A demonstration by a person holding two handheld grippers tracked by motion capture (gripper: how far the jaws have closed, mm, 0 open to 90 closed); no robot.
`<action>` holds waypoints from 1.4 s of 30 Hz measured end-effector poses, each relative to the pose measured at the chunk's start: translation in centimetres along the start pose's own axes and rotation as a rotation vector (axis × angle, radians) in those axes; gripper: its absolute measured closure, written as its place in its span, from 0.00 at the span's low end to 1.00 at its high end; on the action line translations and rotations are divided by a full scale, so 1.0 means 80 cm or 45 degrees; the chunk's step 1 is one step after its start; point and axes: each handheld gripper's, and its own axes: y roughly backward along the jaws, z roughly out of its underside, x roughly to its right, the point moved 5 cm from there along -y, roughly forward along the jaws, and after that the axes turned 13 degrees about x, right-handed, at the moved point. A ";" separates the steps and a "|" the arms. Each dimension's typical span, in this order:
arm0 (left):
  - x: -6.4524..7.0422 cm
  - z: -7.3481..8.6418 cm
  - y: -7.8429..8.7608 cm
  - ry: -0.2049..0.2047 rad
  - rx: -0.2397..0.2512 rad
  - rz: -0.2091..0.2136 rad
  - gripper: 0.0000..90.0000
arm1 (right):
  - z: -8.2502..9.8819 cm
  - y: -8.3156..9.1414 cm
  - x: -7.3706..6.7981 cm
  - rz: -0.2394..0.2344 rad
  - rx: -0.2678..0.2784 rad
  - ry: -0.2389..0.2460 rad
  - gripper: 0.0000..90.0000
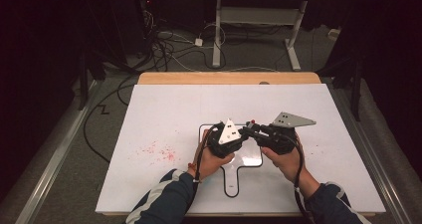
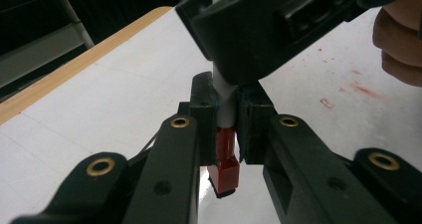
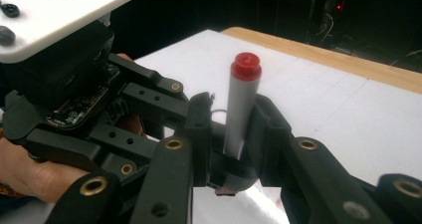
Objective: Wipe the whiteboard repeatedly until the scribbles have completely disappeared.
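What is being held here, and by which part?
A red-capped marker: the left gripper clamps it at the cap's joint, and the right gripper clamps its white barrel.

Marker [image 3: 241, 104]: grey-white barrel, red end plug; red cap [image 2: 225, 167] at other end. Grippers black, brass rivets. Table [image 1: 164, 109]: white top, light wood far edge, red specks [image 1: 161, 152] near left. Sleeves [image 1: 164, 201] navy, white stripes. Board [image 1: 249, 159]: clear, black outline.
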 end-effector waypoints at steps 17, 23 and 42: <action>-0.039 0.038 0.118 0.003 -0.153 -0.205 0.33 | 0.035 -0.011 0.046 0.169 -0.224 0.196 0.90; -0.039 0.072 0.197 0.078 -0.139 -0.350 0.27 | 0.033 -0.021 0.061 0.214 -0.224 0.305 0.90; -0.030 0.108 0.236 0.035 -0.289 -0.363 0.21 | 0.025 -0.039 0.084 0.237 -0.279 0.293 0.90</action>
